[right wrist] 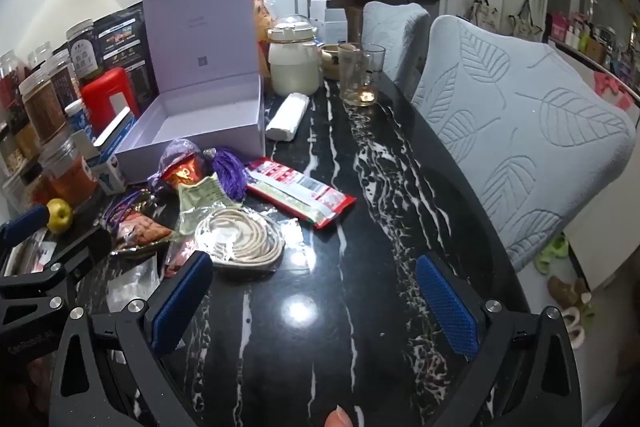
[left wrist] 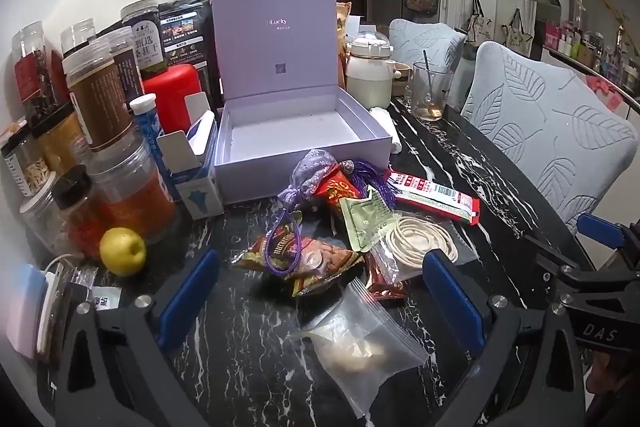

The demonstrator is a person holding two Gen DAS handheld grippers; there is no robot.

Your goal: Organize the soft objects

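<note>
A pile of soft packets lies on the black marble table (left wrist: 240, 347) in front of an open, empty lavender box (left wrist: 296, 131). It holds a purple pouch (left wrist: 310, 173), a nut snack bag (left wrist: 304, 259), a green sachet (left wrist: 366, 221), a bag of coiled white cord (left wrist: 420, 237), a long red packet (left wrist: 434, 197) and a clear zip bag (left wrist: 360, 343). My left gripper (left wrist: 320, 291) is open, low over the pile with the clear bag between its fingers. My right gripper (right wrist: 316, 303) is open and empty over bare table, right of the cord bag (right wrist: 240, 237) and box (right wrist: 192, 131).
Jars and bottles (left wrist: 100, 107), a red tin (left wrist: 172, 95) and a small yellow fruit (left wrist: 122, 251) crowd the left. A cream jug (left wrist: 368, 75), a glass with a spoon (left wrist: 432, 91) and a white roll (right wrist: 288, 117) stand behind. Two leaf-patterned chairs (right wrist: 520, 131) line the right edge.
</note>
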